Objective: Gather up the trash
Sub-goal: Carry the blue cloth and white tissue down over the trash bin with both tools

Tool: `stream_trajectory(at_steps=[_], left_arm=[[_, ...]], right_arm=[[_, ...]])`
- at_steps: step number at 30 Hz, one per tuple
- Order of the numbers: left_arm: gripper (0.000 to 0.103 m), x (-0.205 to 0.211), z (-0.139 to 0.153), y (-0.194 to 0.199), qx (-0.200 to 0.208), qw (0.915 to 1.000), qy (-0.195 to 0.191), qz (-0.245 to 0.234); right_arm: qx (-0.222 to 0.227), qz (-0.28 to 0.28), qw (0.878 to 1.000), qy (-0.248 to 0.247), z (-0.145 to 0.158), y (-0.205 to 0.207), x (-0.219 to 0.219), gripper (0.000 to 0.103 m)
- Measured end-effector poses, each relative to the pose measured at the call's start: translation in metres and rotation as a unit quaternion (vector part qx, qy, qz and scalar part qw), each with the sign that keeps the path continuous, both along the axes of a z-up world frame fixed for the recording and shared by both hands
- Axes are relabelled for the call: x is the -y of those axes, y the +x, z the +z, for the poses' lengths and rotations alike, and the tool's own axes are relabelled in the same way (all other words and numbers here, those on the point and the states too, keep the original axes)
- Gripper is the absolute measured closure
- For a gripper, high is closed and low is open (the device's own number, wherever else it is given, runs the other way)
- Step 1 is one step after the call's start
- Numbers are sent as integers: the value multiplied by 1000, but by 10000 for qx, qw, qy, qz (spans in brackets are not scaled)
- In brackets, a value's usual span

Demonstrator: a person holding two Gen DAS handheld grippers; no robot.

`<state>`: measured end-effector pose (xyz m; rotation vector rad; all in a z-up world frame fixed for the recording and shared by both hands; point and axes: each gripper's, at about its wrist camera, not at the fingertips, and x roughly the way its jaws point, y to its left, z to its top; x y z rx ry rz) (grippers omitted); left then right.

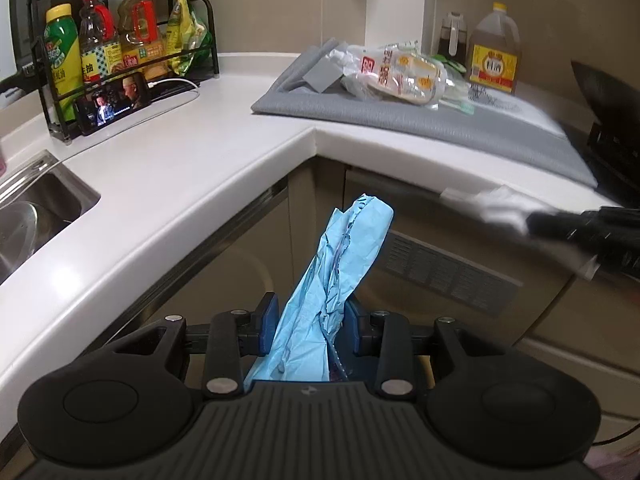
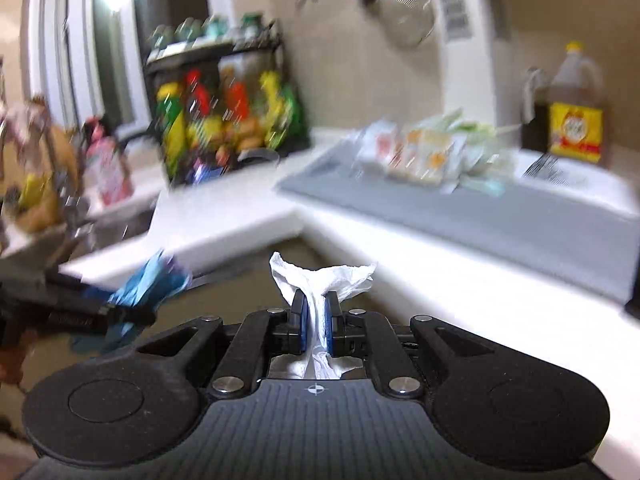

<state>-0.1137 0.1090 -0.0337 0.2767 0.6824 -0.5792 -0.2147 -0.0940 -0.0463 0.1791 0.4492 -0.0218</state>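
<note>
Trash held in both grippers hangs off the countertop point(image 1: 192, 184), before its inner corner. The blue glove point(image 1: 340, 276) stands lengthwise, tip up toward that corner; the white tissue point(image 2: 320, 280) fans upward. More wrappers point(image 1: 400, 74) lie at the grey mat's point(image 1: 420, 128) far edge. Left gripper point(image 1: 308, 326) pinches the glove narrowly; right gripper point(image 2: 316, 320) clamps the tissue.

My left gripper point(image 1: 310, 322) clamps glove point(image 1: 340, 276) below counter point(image 1: 192, 140) corner. My right gripper point(image 2: 315, 322), at 3 o'clock, pinches tissue point(image 2: 320, 280). Mat point(image 1: 400, 120) at 1 o'clock carries wrappers point(image 1: 400, 74); rack point(image 1: 120, 40) at 11; sink point(image 1: 36, 200) at 9.
</note>
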Motion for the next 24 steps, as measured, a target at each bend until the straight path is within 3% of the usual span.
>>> stream_trajectory(at_steps=[8, 24], left_arm=[[65, -3, -34, 5, -424, 9990, 65, 81], [65, -1, -74, 26, -712, 9972, 177, 143]], right_arm=[[-661, 183, 9976, 51, -34, 22, -30, 93], [-1701, 370, 9846, -169, -80, 62, -38, 93]])
